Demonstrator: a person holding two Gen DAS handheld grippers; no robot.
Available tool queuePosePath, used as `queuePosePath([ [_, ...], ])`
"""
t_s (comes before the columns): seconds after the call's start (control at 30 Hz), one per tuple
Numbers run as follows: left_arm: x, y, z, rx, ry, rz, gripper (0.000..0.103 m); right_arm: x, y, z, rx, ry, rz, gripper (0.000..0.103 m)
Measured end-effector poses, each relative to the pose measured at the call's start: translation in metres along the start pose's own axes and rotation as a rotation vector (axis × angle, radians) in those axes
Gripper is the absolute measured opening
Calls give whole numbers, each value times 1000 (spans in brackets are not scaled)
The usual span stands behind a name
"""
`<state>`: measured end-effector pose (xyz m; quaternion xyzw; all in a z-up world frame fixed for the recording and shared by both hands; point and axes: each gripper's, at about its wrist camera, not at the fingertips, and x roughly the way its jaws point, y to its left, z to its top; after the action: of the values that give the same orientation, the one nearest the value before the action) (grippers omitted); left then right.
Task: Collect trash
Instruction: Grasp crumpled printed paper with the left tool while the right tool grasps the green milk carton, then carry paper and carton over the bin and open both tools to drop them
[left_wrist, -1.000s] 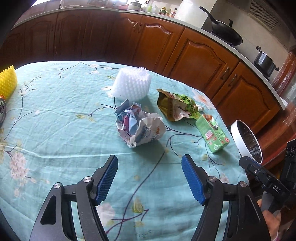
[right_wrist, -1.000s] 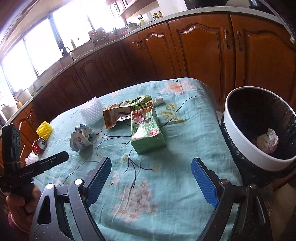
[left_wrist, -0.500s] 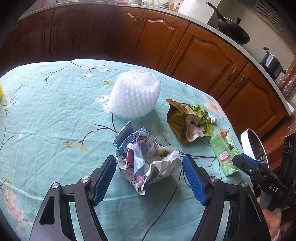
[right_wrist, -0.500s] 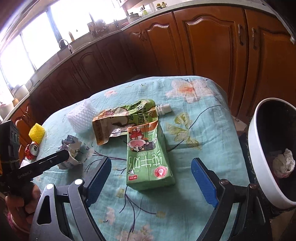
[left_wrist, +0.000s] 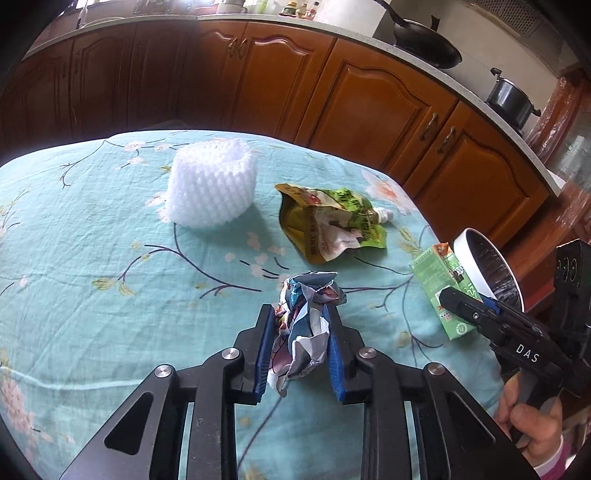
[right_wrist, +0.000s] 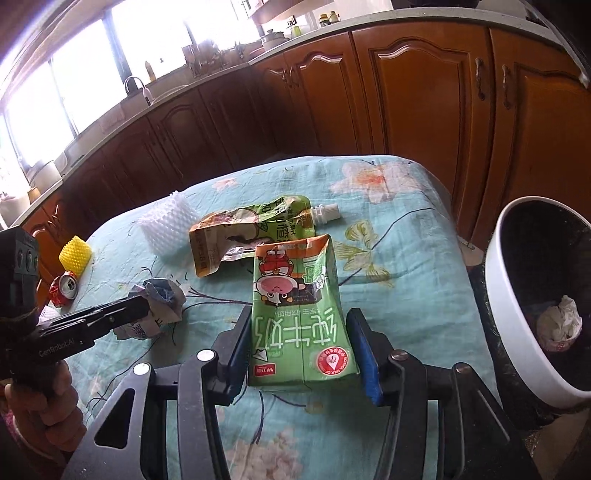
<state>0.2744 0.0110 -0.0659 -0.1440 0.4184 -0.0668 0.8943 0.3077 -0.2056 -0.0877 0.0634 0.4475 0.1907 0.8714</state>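
Note:
My left gripper (left_wrist: 300, 354) is shut on a crumpled paper wrapper (left_wrist: 304, 328) lying on the teal flowered tablecloth (left_wrist: 92, 266). My right gripper (right_wrist: 303, 343) is shut on a green milk carton (right_wrist: 295, 310) that lies flat on the cloth. The carton also shows in the left wrist view (left_wrist: 441, 284). A torn green spout pouch (left_wrist: 328, 225) lies behind the wrapper. A white-rimmed trash bin (right_wrist: 532, 295) stands off the table's right edge and holds a crumpled white wad (right_wrist: 559, 323).
A white foam net sleeve (left_wrist: 210, 184) stands at the back of the table. A yellow foam net (right_wrist: 75, 254) and a crushed red can (right_wrist: 64, 288) lie at the far left. Brown cabinets (left_wrist: 369, 99) run behind the table.
Both grippers moved forward and closed: the left one onto the crumpled wrapper, the right one onto the milk carton.

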Motion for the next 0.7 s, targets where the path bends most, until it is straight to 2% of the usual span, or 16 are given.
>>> queuePosePath([
  [0.2, -9, -38, -5, 88, -9, -48, 23, -36, -20, -15, 49, -47, -3, 51],
  [0.7, 8, -118, -10, 247, 37, -109, 23, -97, -73, -42, 159, -119, -63, 51],
])
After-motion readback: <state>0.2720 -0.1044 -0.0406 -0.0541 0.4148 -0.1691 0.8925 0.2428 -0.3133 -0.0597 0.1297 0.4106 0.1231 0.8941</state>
